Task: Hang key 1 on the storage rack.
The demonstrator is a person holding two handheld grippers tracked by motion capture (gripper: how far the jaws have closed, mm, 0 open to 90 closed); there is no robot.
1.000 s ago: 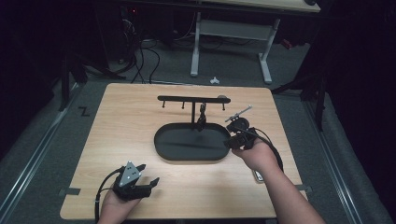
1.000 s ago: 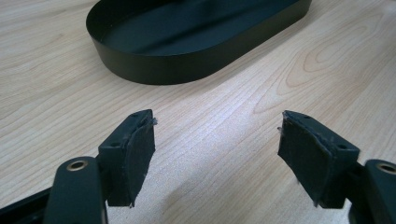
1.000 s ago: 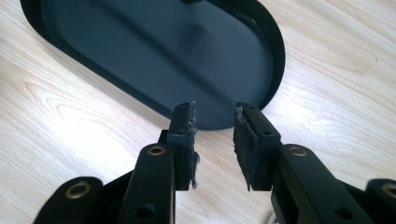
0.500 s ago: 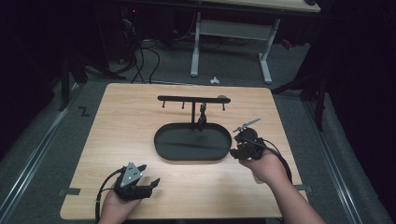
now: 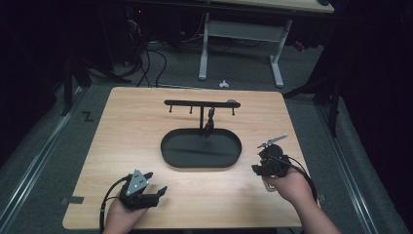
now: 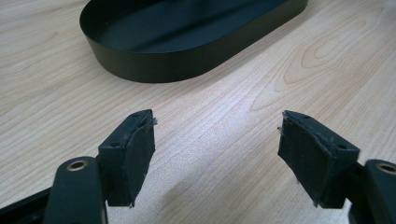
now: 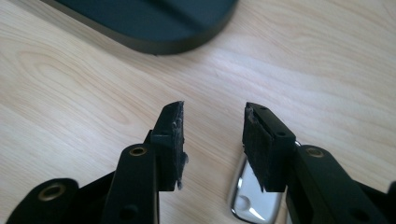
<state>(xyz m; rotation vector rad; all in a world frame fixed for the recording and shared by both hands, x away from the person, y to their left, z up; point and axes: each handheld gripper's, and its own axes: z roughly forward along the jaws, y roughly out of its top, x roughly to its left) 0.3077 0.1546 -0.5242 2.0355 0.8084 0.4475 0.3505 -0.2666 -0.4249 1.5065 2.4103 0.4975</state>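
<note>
A black oval tray [image 5: 171, 155] lies mid-table, with a black T-shaped rack [image 5: 185, 103] rising from its far side. A small dark item [image 5: 210, 122] hangs from the rack. My right gripper [image 5: 258, 164] hovers low over the wood to the right of the tray [image 7: 154, 28]. Its jaws [image 7: 212, 121] have just been opening, and nothing is between them. A shiny rounded metal piece [image 7: 250, 200] lies on the table under the right jaw, also visible by the hand [image 5: 269, 186]. My left gripper [image 5: 157, 183] rests open at the front left, aimed at the tray [image 6: 154, 70], with bare wood between its jaws [image 6: 217, 135].
The wooden table [image 5: 122, 136] sits on grey carpet, and its front edge is just behind both hands. A second table's white legs [image 5: 204, 44] and loose cables [image 5: 146, 53] are on the floor beyond the far edge.
My right gripper has moved from the tray's right rim out to the right and toward the front edge, sinking lower, and its jaws now stand wider. The left gripper stayed put.
</note>
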